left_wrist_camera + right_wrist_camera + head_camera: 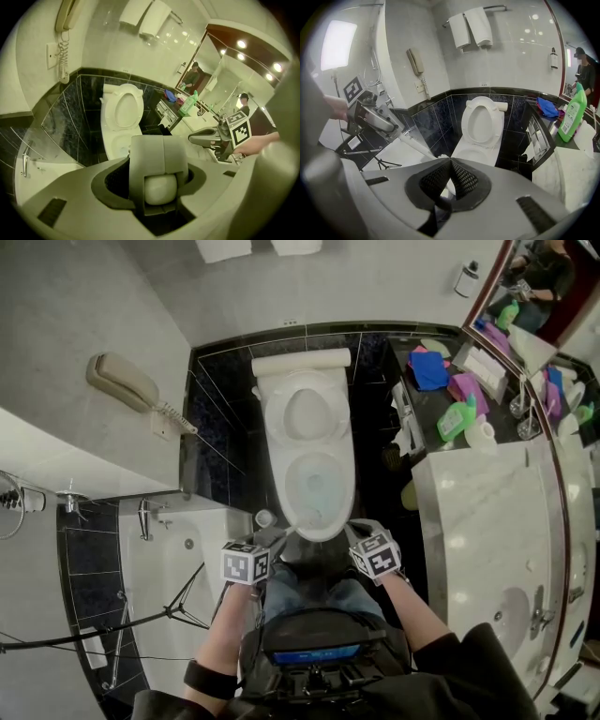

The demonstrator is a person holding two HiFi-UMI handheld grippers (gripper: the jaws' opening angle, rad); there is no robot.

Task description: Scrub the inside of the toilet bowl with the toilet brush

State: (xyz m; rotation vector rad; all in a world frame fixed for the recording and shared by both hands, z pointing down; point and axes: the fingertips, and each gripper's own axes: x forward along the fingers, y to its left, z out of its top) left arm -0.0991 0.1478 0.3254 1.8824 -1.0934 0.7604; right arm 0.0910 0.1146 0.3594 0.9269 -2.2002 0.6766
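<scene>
- The toilet brush (416, 145) is judged light and stiff, with a smooth white handle that could slip. It is best taken high on that handle.
- The handle end is clamped in the jaws of the left gripper (159, 150), and the brush slants down towards the toilet bowl (287, 493). Its head is hidden.
- The jaws of the right gripper (450, 161) are pressed together, with nothing held.
- The bowl is uncovered, with seat and lid raised, and water is seen at its bottom.
- A green bottle (572, 115) is stood on the tabletop (487, 512).
</scene>
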